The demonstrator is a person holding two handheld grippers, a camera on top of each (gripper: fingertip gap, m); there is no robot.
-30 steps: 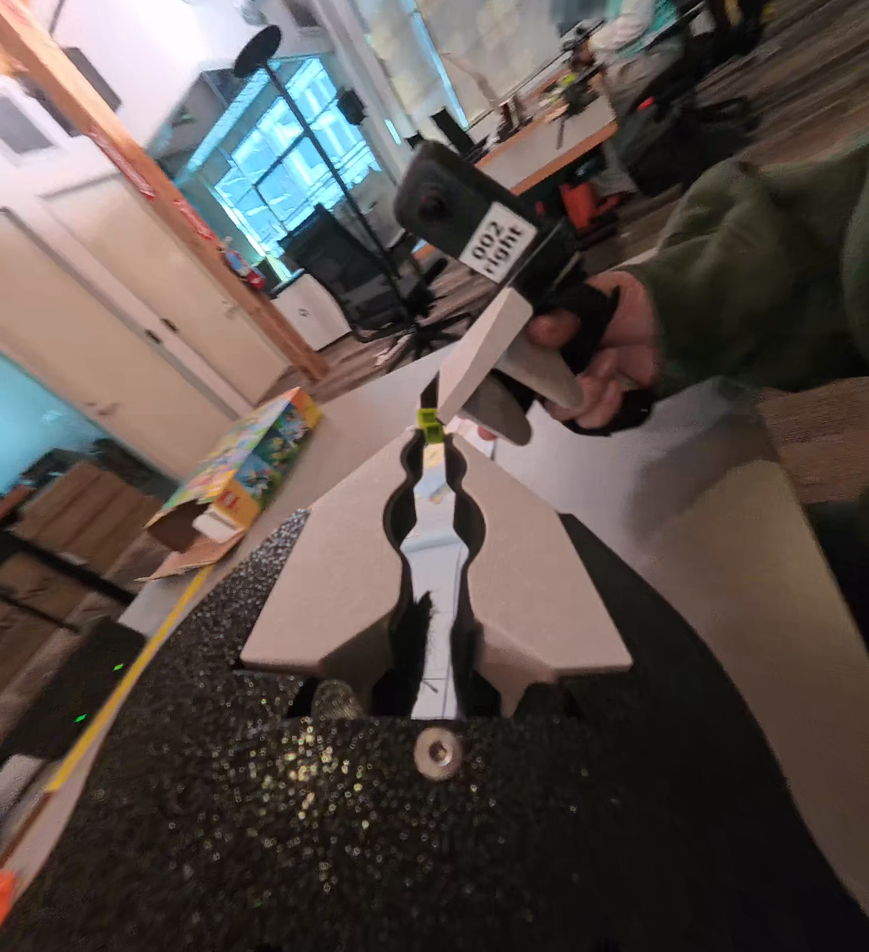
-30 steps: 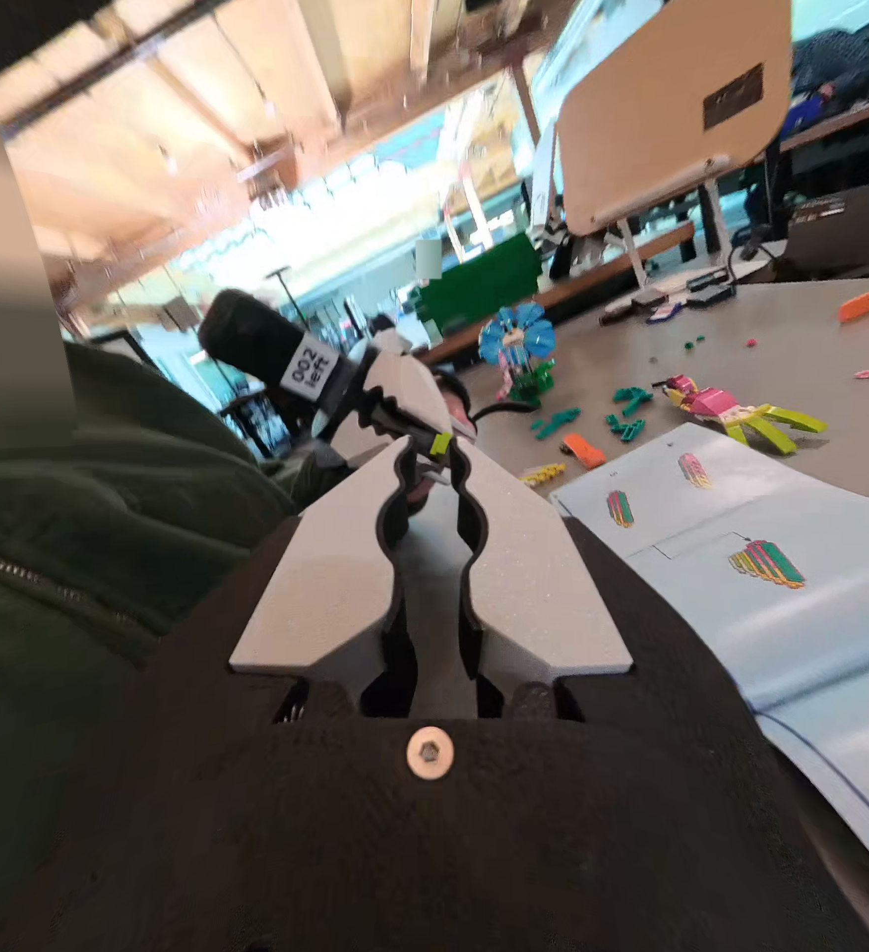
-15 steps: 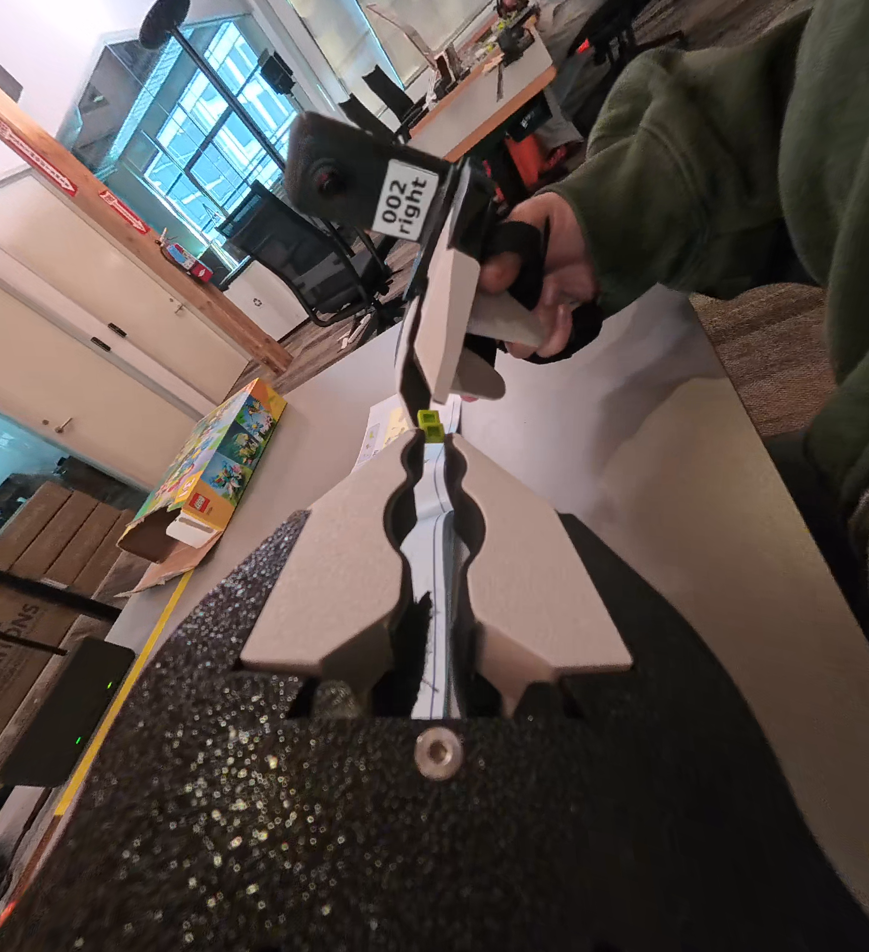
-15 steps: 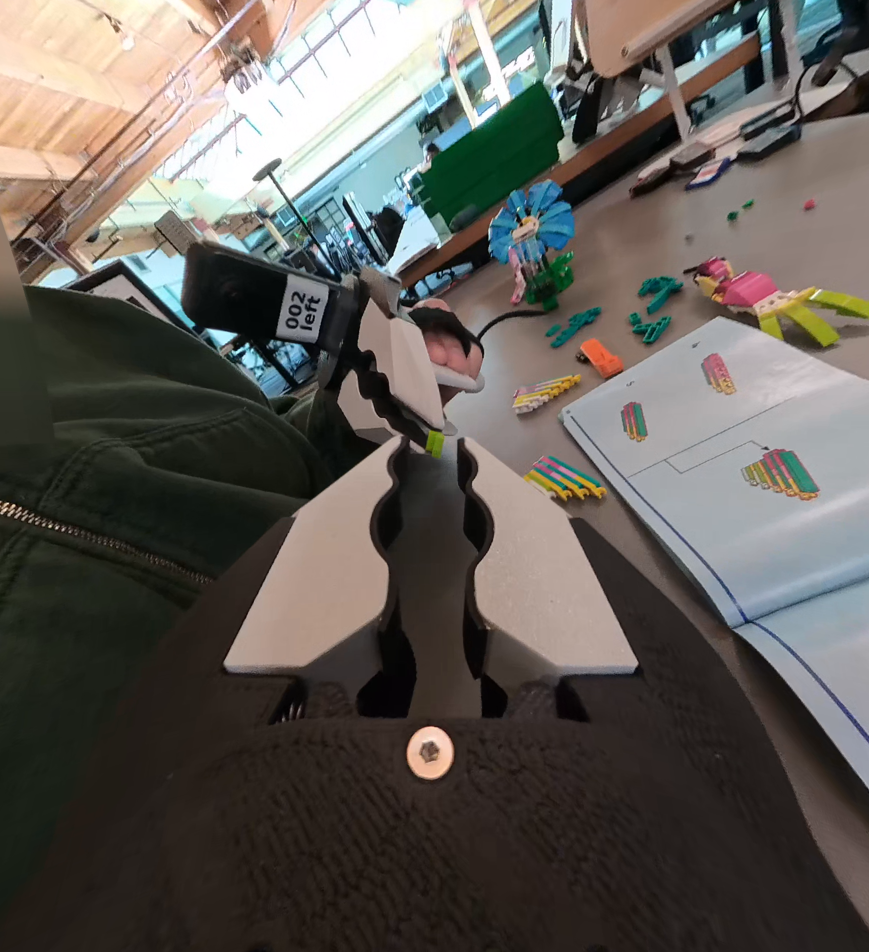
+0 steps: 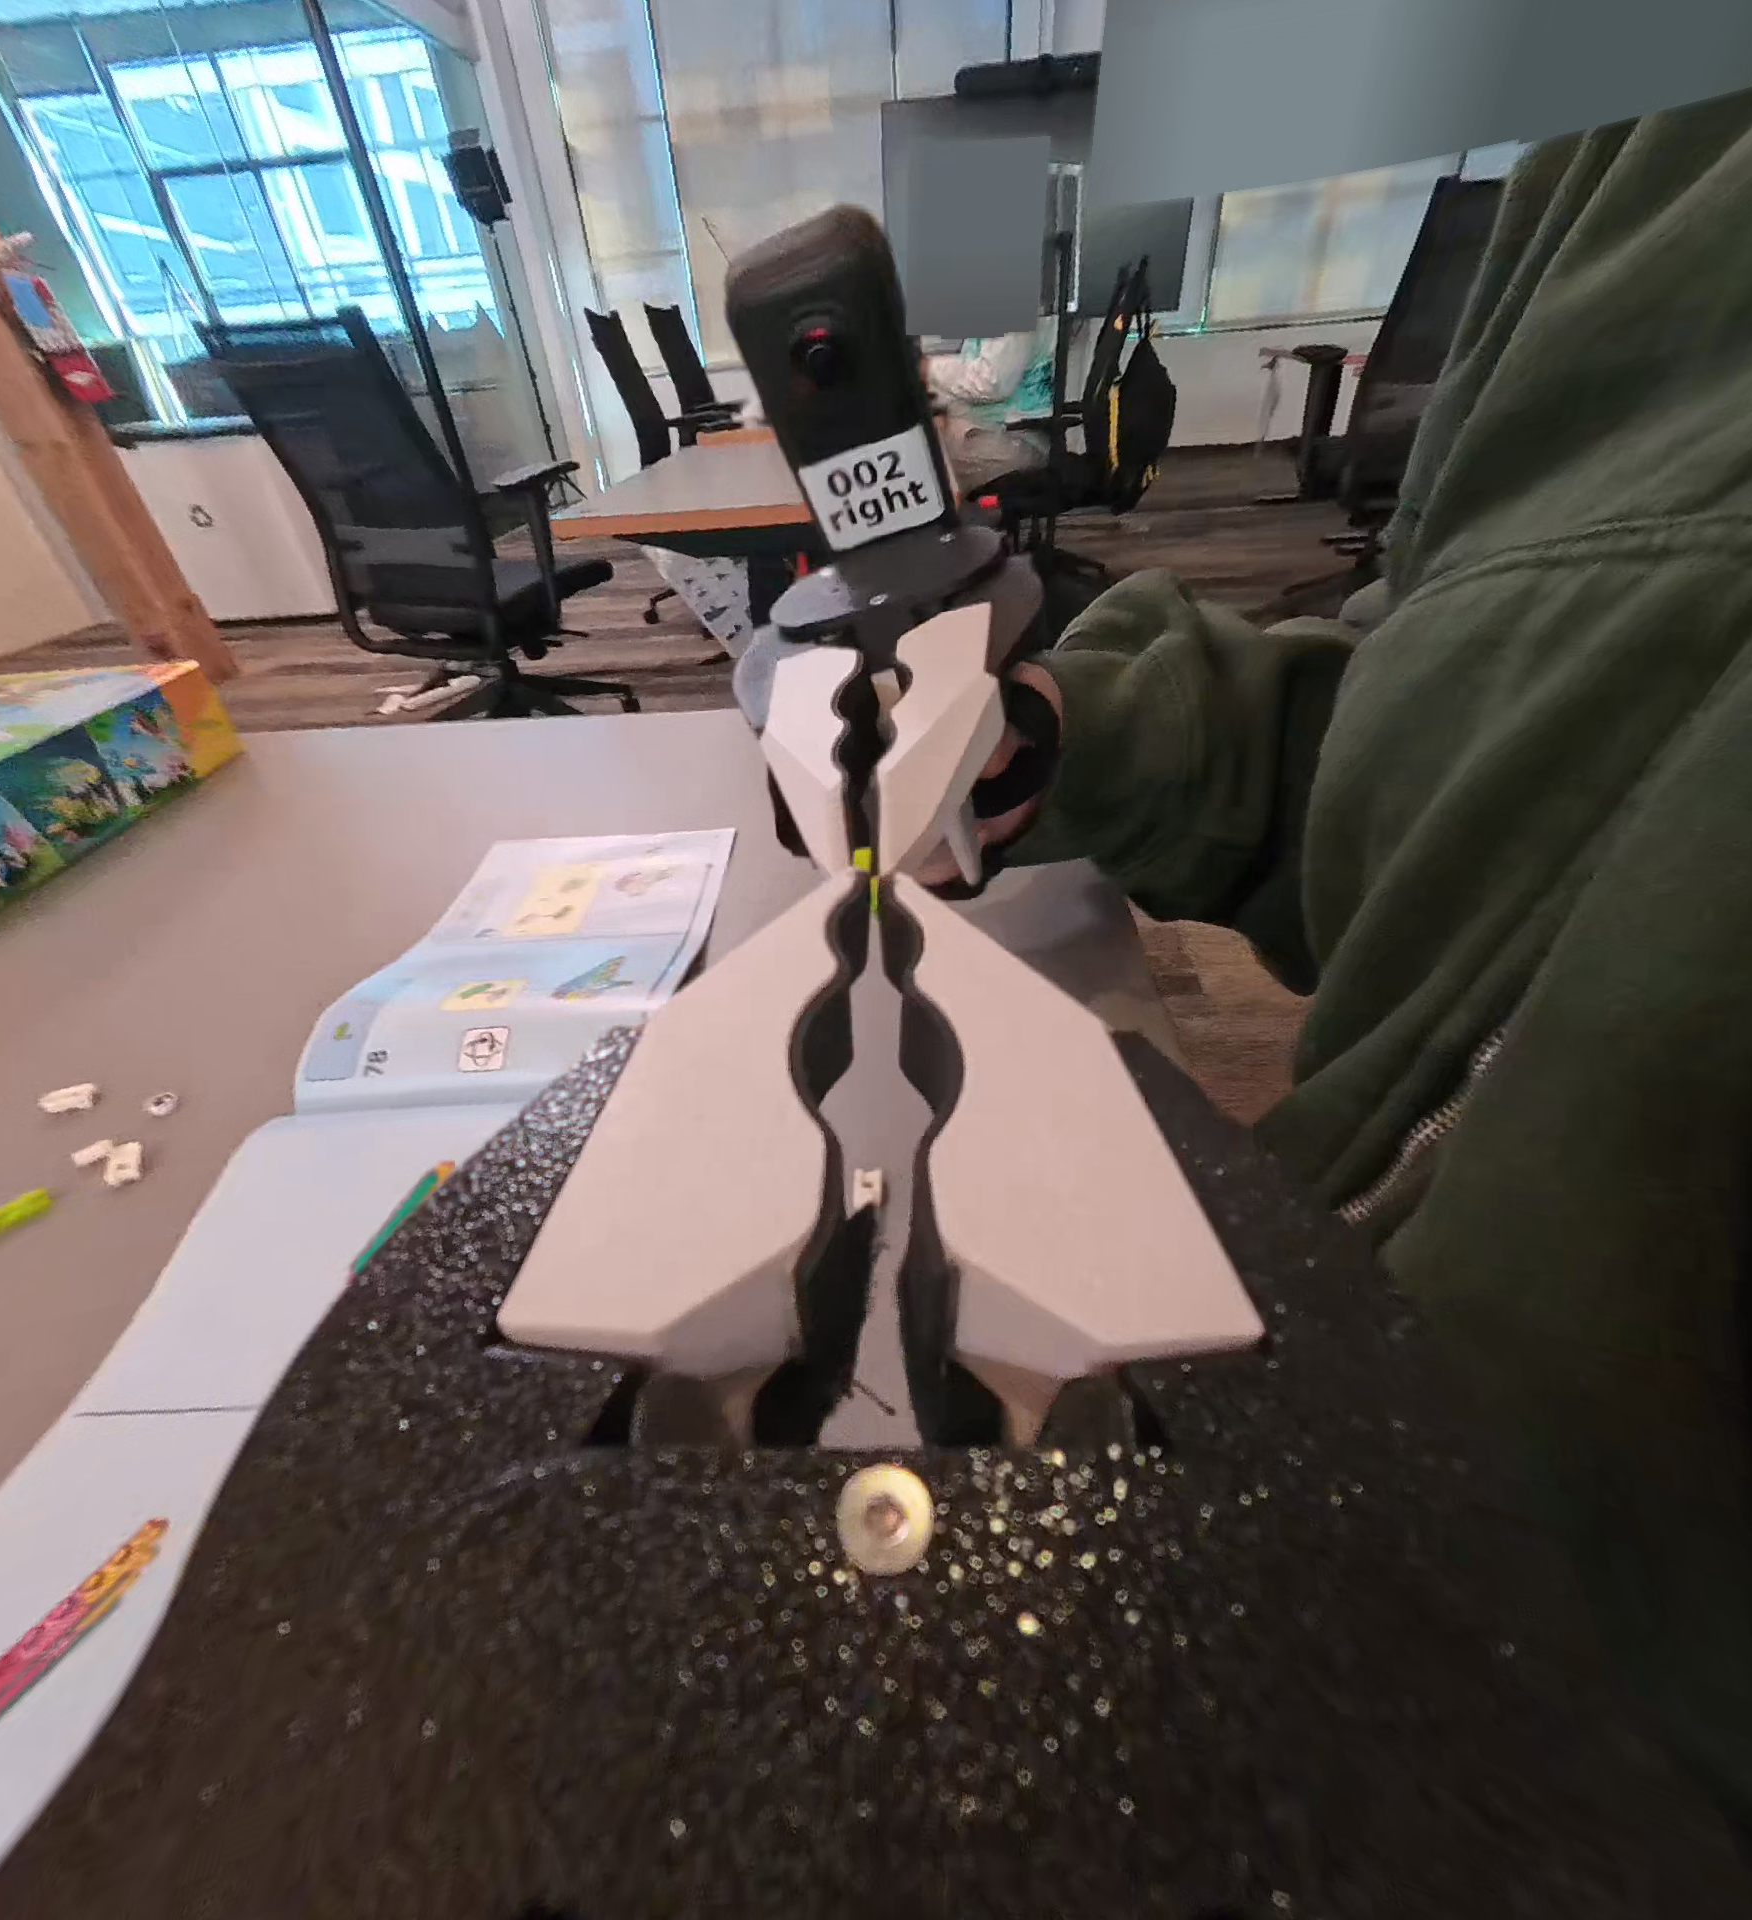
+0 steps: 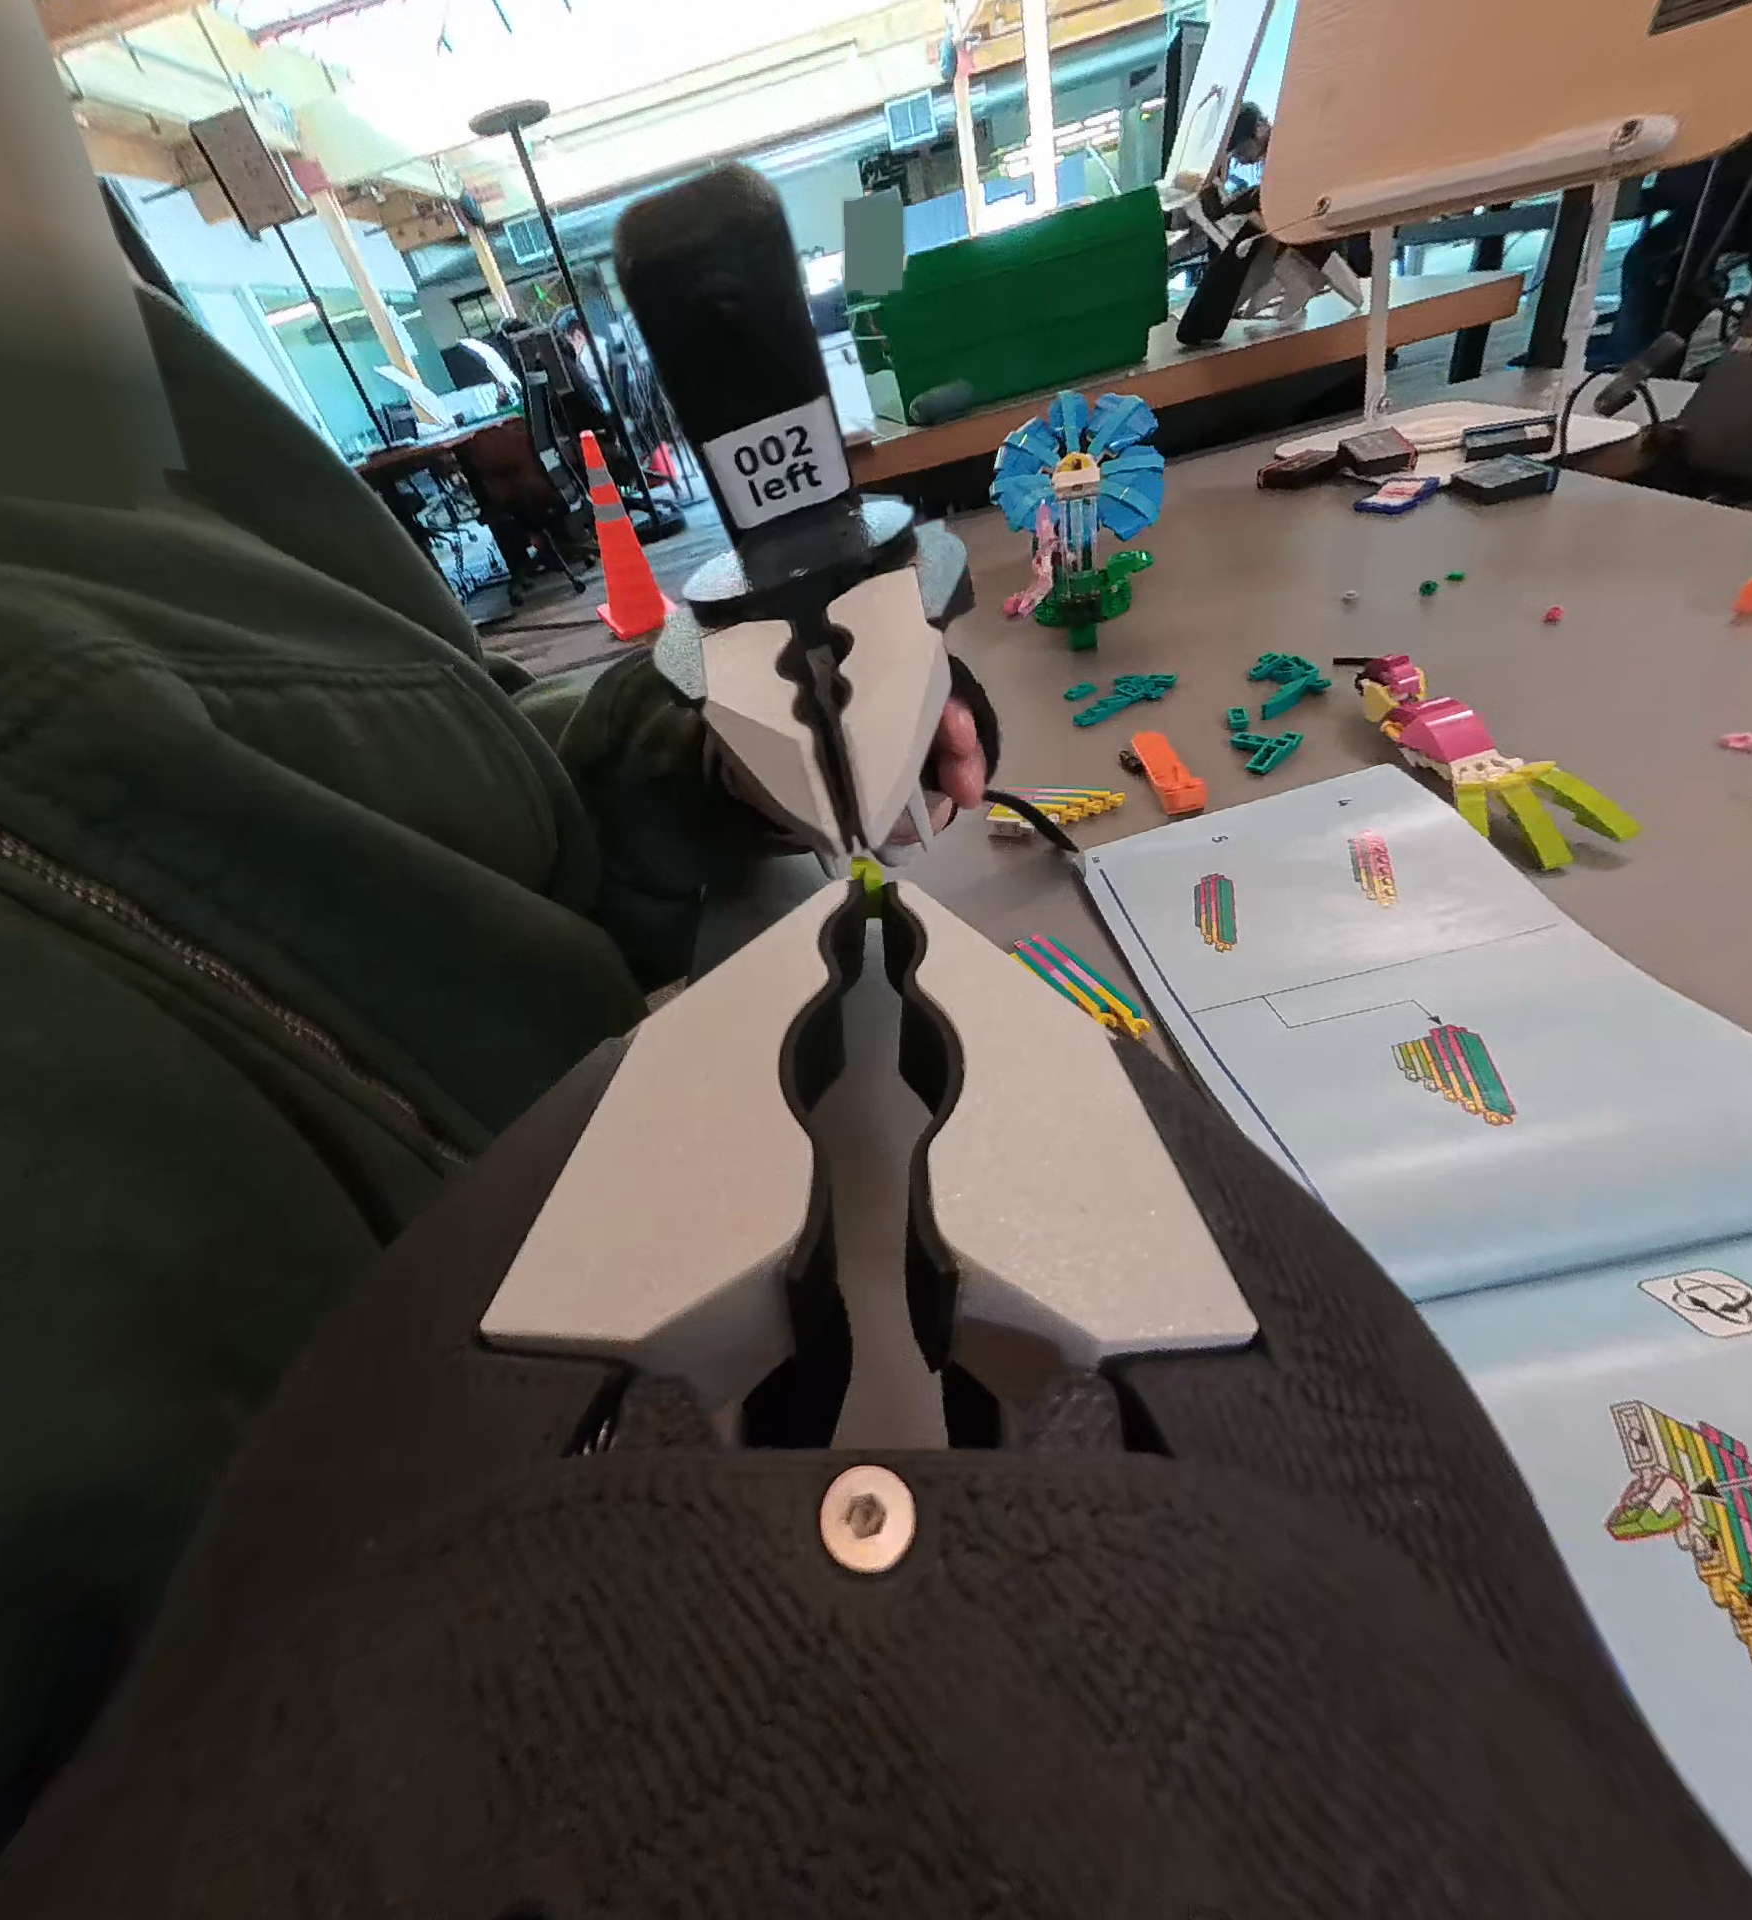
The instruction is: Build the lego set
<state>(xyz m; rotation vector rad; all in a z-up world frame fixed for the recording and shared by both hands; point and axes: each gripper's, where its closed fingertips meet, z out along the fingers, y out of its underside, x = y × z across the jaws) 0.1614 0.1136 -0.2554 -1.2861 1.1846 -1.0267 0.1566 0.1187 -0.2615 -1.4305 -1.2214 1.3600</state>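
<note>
My left gripper point(image 5: 869, 896) is shut on a small lime green piece point(image 5: 873, 896), held above the grey table point(image 5: 228, 883). My right gripper point(image 6: 868, 896) meets it tip to tip, and its fingers are closed on the same lime piece point(image 6: 864, 871). The right gripper also shows in the left wrist view point(image 5: 857, 854), and the left gripper shows in the right wrist view point(image 6: 856, 847). The open instruction booklet point(image 6: 1474, 1039) lies on the table below and beside them; it also shows in the left wrist view point(image 5: 560, 956).
A person's green jacket point(image 5: 1578, 831) is close behind both grippers. A blue flower model point(image 6: 1080, 488), a pink and lime bird model point(image 6: 1454, 738), striped wing pieces point(image 6: 1080, 982), teal pieces point(image 6: 1267, 738) and an orange tool point(image 6: 1168, 774) lie on the table. The set's box point(image 5: 51, 769) and small white pieces point(image 5: 103, 1143) lie to the left. Left and right tips are no more than a few centimetres apart.
Both grippers have turned level and now face each other tip to tip. The right gripper's fingers have closed from a wider gap onto the lime piece held by the left.
</note>
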